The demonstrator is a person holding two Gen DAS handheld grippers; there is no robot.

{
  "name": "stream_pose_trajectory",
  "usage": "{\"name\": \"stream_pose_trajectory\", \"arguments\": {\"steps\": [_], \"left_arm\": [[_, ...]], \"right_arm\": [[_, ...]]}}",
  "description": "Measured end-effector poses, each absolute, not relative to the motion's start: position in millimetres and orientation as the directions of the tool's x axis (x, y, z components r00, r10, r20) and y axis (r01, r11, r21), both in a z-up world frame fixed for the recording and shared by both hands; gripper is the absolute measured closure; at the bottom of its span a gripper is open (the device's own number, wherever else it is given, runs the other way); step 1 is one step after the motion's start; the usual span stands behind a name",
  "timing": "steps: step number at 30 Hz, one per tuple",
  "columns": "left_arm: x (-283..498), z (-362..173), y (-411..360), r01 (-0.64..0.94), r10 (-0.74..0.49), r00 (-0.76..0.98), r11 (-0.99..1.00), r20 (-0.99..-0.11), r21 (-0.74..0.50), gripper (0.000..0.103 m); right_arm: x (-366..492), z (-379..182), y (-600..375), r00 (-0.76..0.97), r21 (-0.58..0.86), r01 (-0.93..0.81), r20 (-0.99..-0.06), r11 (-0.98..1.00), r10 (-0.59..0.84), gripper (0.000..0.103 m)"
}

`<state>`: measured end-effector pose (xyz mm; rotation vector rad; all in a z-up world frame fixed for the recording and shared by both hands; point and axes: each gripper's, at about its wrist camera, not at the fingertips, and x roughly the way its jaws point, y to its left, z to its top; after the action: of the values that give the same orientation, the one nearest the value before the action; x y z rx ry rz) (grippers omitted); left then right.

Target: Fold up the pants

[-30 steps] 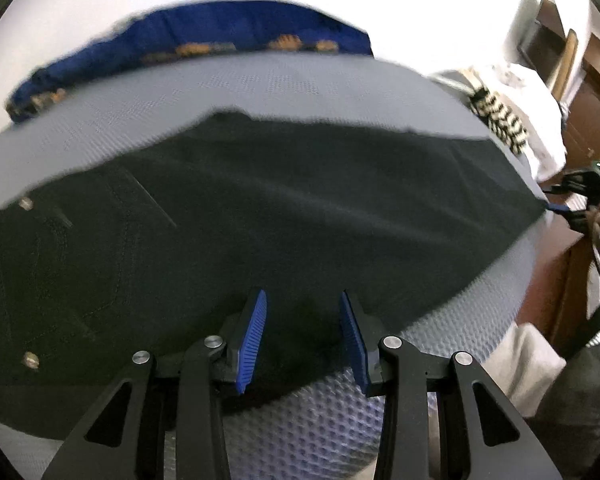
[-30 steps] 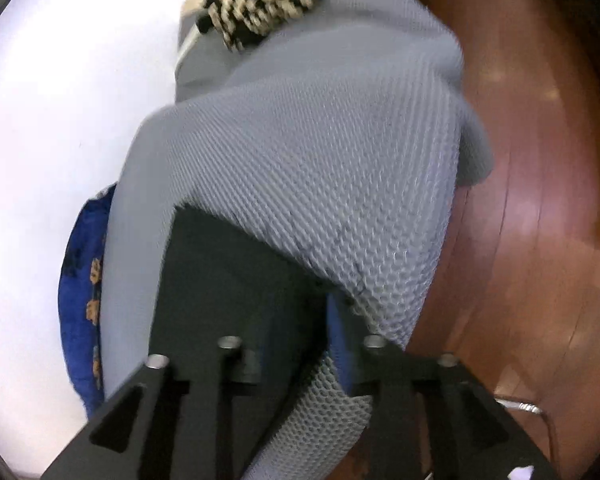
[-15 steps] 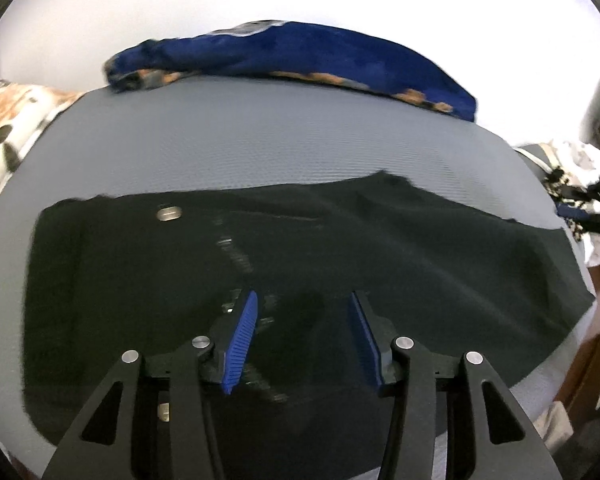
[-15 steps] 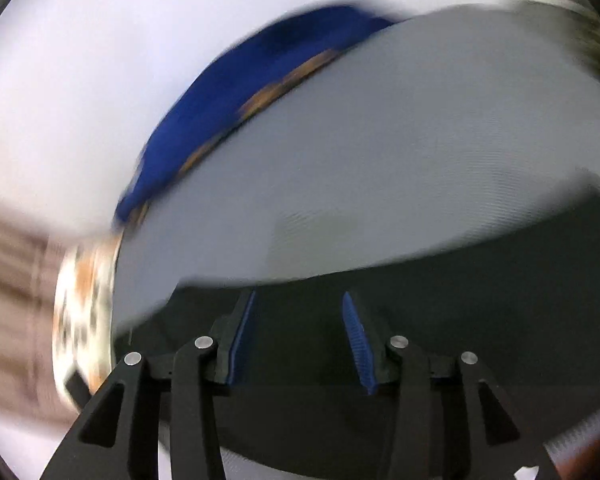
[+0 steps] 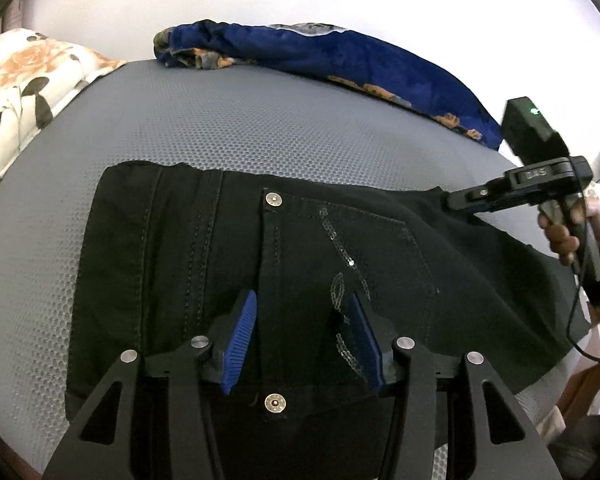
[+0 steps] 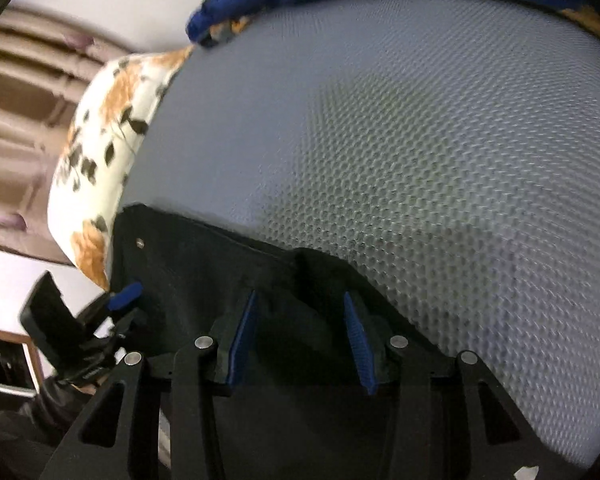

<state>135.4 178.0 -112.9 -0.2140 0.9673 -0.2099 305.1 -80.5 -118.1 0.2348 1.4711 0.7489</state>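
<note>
Black pants [image 5: 308, 264] lie flat on a grey mesh bed surface [image 5: 260, 128], with metal rivets and a sequin-trimmed pocket facing up. My left gripper [image 5: 302, 320] is open just above the pocket area, near the front edge. My right gripper [image 5: 456, 200] shows in the left wrist view at the pants' far right edge; whether it touches the cloth I cannot tell. In the right wrist view the right gripper [image 6: 300, 320] is open over the black cloth [image 6: 228, 280] near its far edge. The left gripper [image 6: 118, 300] shows at lower left there.
A blue patterned blanket [image 5: 340, 56] lies along the back by the white wall. A floral pillow [image 5: 28, 88] sits at the left end of the bed. Wooden furniture [image 6: 4, 344] and the bed's right edge [image 5: 572, 376] are near.
Both grippers have swung over to the pocket end of the pants. The right gripper, earlier shut on a far corner of the cloth, is now open. The pants lie flat.
</note>
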Motion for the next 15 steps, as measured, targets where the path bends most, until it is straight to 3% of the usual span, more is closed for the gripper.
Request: {"name": "stream_pose_trajectory", "arguments": {"steps": [1, 2, 6, 9, 13, 14, 15], "left_arm": [[135, -114, 178, 0.086, -0.273, 0.552, 0.958, -0.788, -0.272, 0.054], [133, -114, 178, 0.09, -0.276, 0.555, 0.958, -0.785, -0.273, 0.054], [130, -117, 179, 0.1, -0.28, 0.563, 0.957, -0.777, -0.272, 0.053], [130, -118, 180, 0.106, -0.287, 0.57, 0.955, -0.77, -0.277, 0.053], [130, -118, 178, 0.118, -0.277, 0.57, 0.959, -0.774, -0.257, 0.053], [130, -118, 178, 0.115, -0.274, 0.567, 0.96, -0.777, -0.255, 0.053], [132, -117, 177, 0.107, -0.272, 0.561, 0.96, -0.782, -0.258, 0.053]], "right_arm": [[307, -116, -79, -0.09, 0.596, -0.313, -0.794, 0.74, 0.602, 0.089], [309, -112, -76, -0.085, 0.602, -0.32, -0.787, 0.732, 0.611, 0.095], [314, -93, -69, 0.031, 0.525, -0.372, -0.817, 0.765, 0.575, 0.099], [318, -111, -61, 0.053, 0.456, -0.388, -0.857, 0.801, 0.513, 0.1], [320, -116, -59, 0.068, 0.458, -0.376, -0.853, 0.805, 0.517, 0.093], [321, -111, -63, 0.07, 0.46, -0.366, -0.853, 0.809, 0.517, 0.088], [320, -103, -76, 0.091, 0.456, -0.354, -0.852, 0.817, 0.515, 0.075]]}}
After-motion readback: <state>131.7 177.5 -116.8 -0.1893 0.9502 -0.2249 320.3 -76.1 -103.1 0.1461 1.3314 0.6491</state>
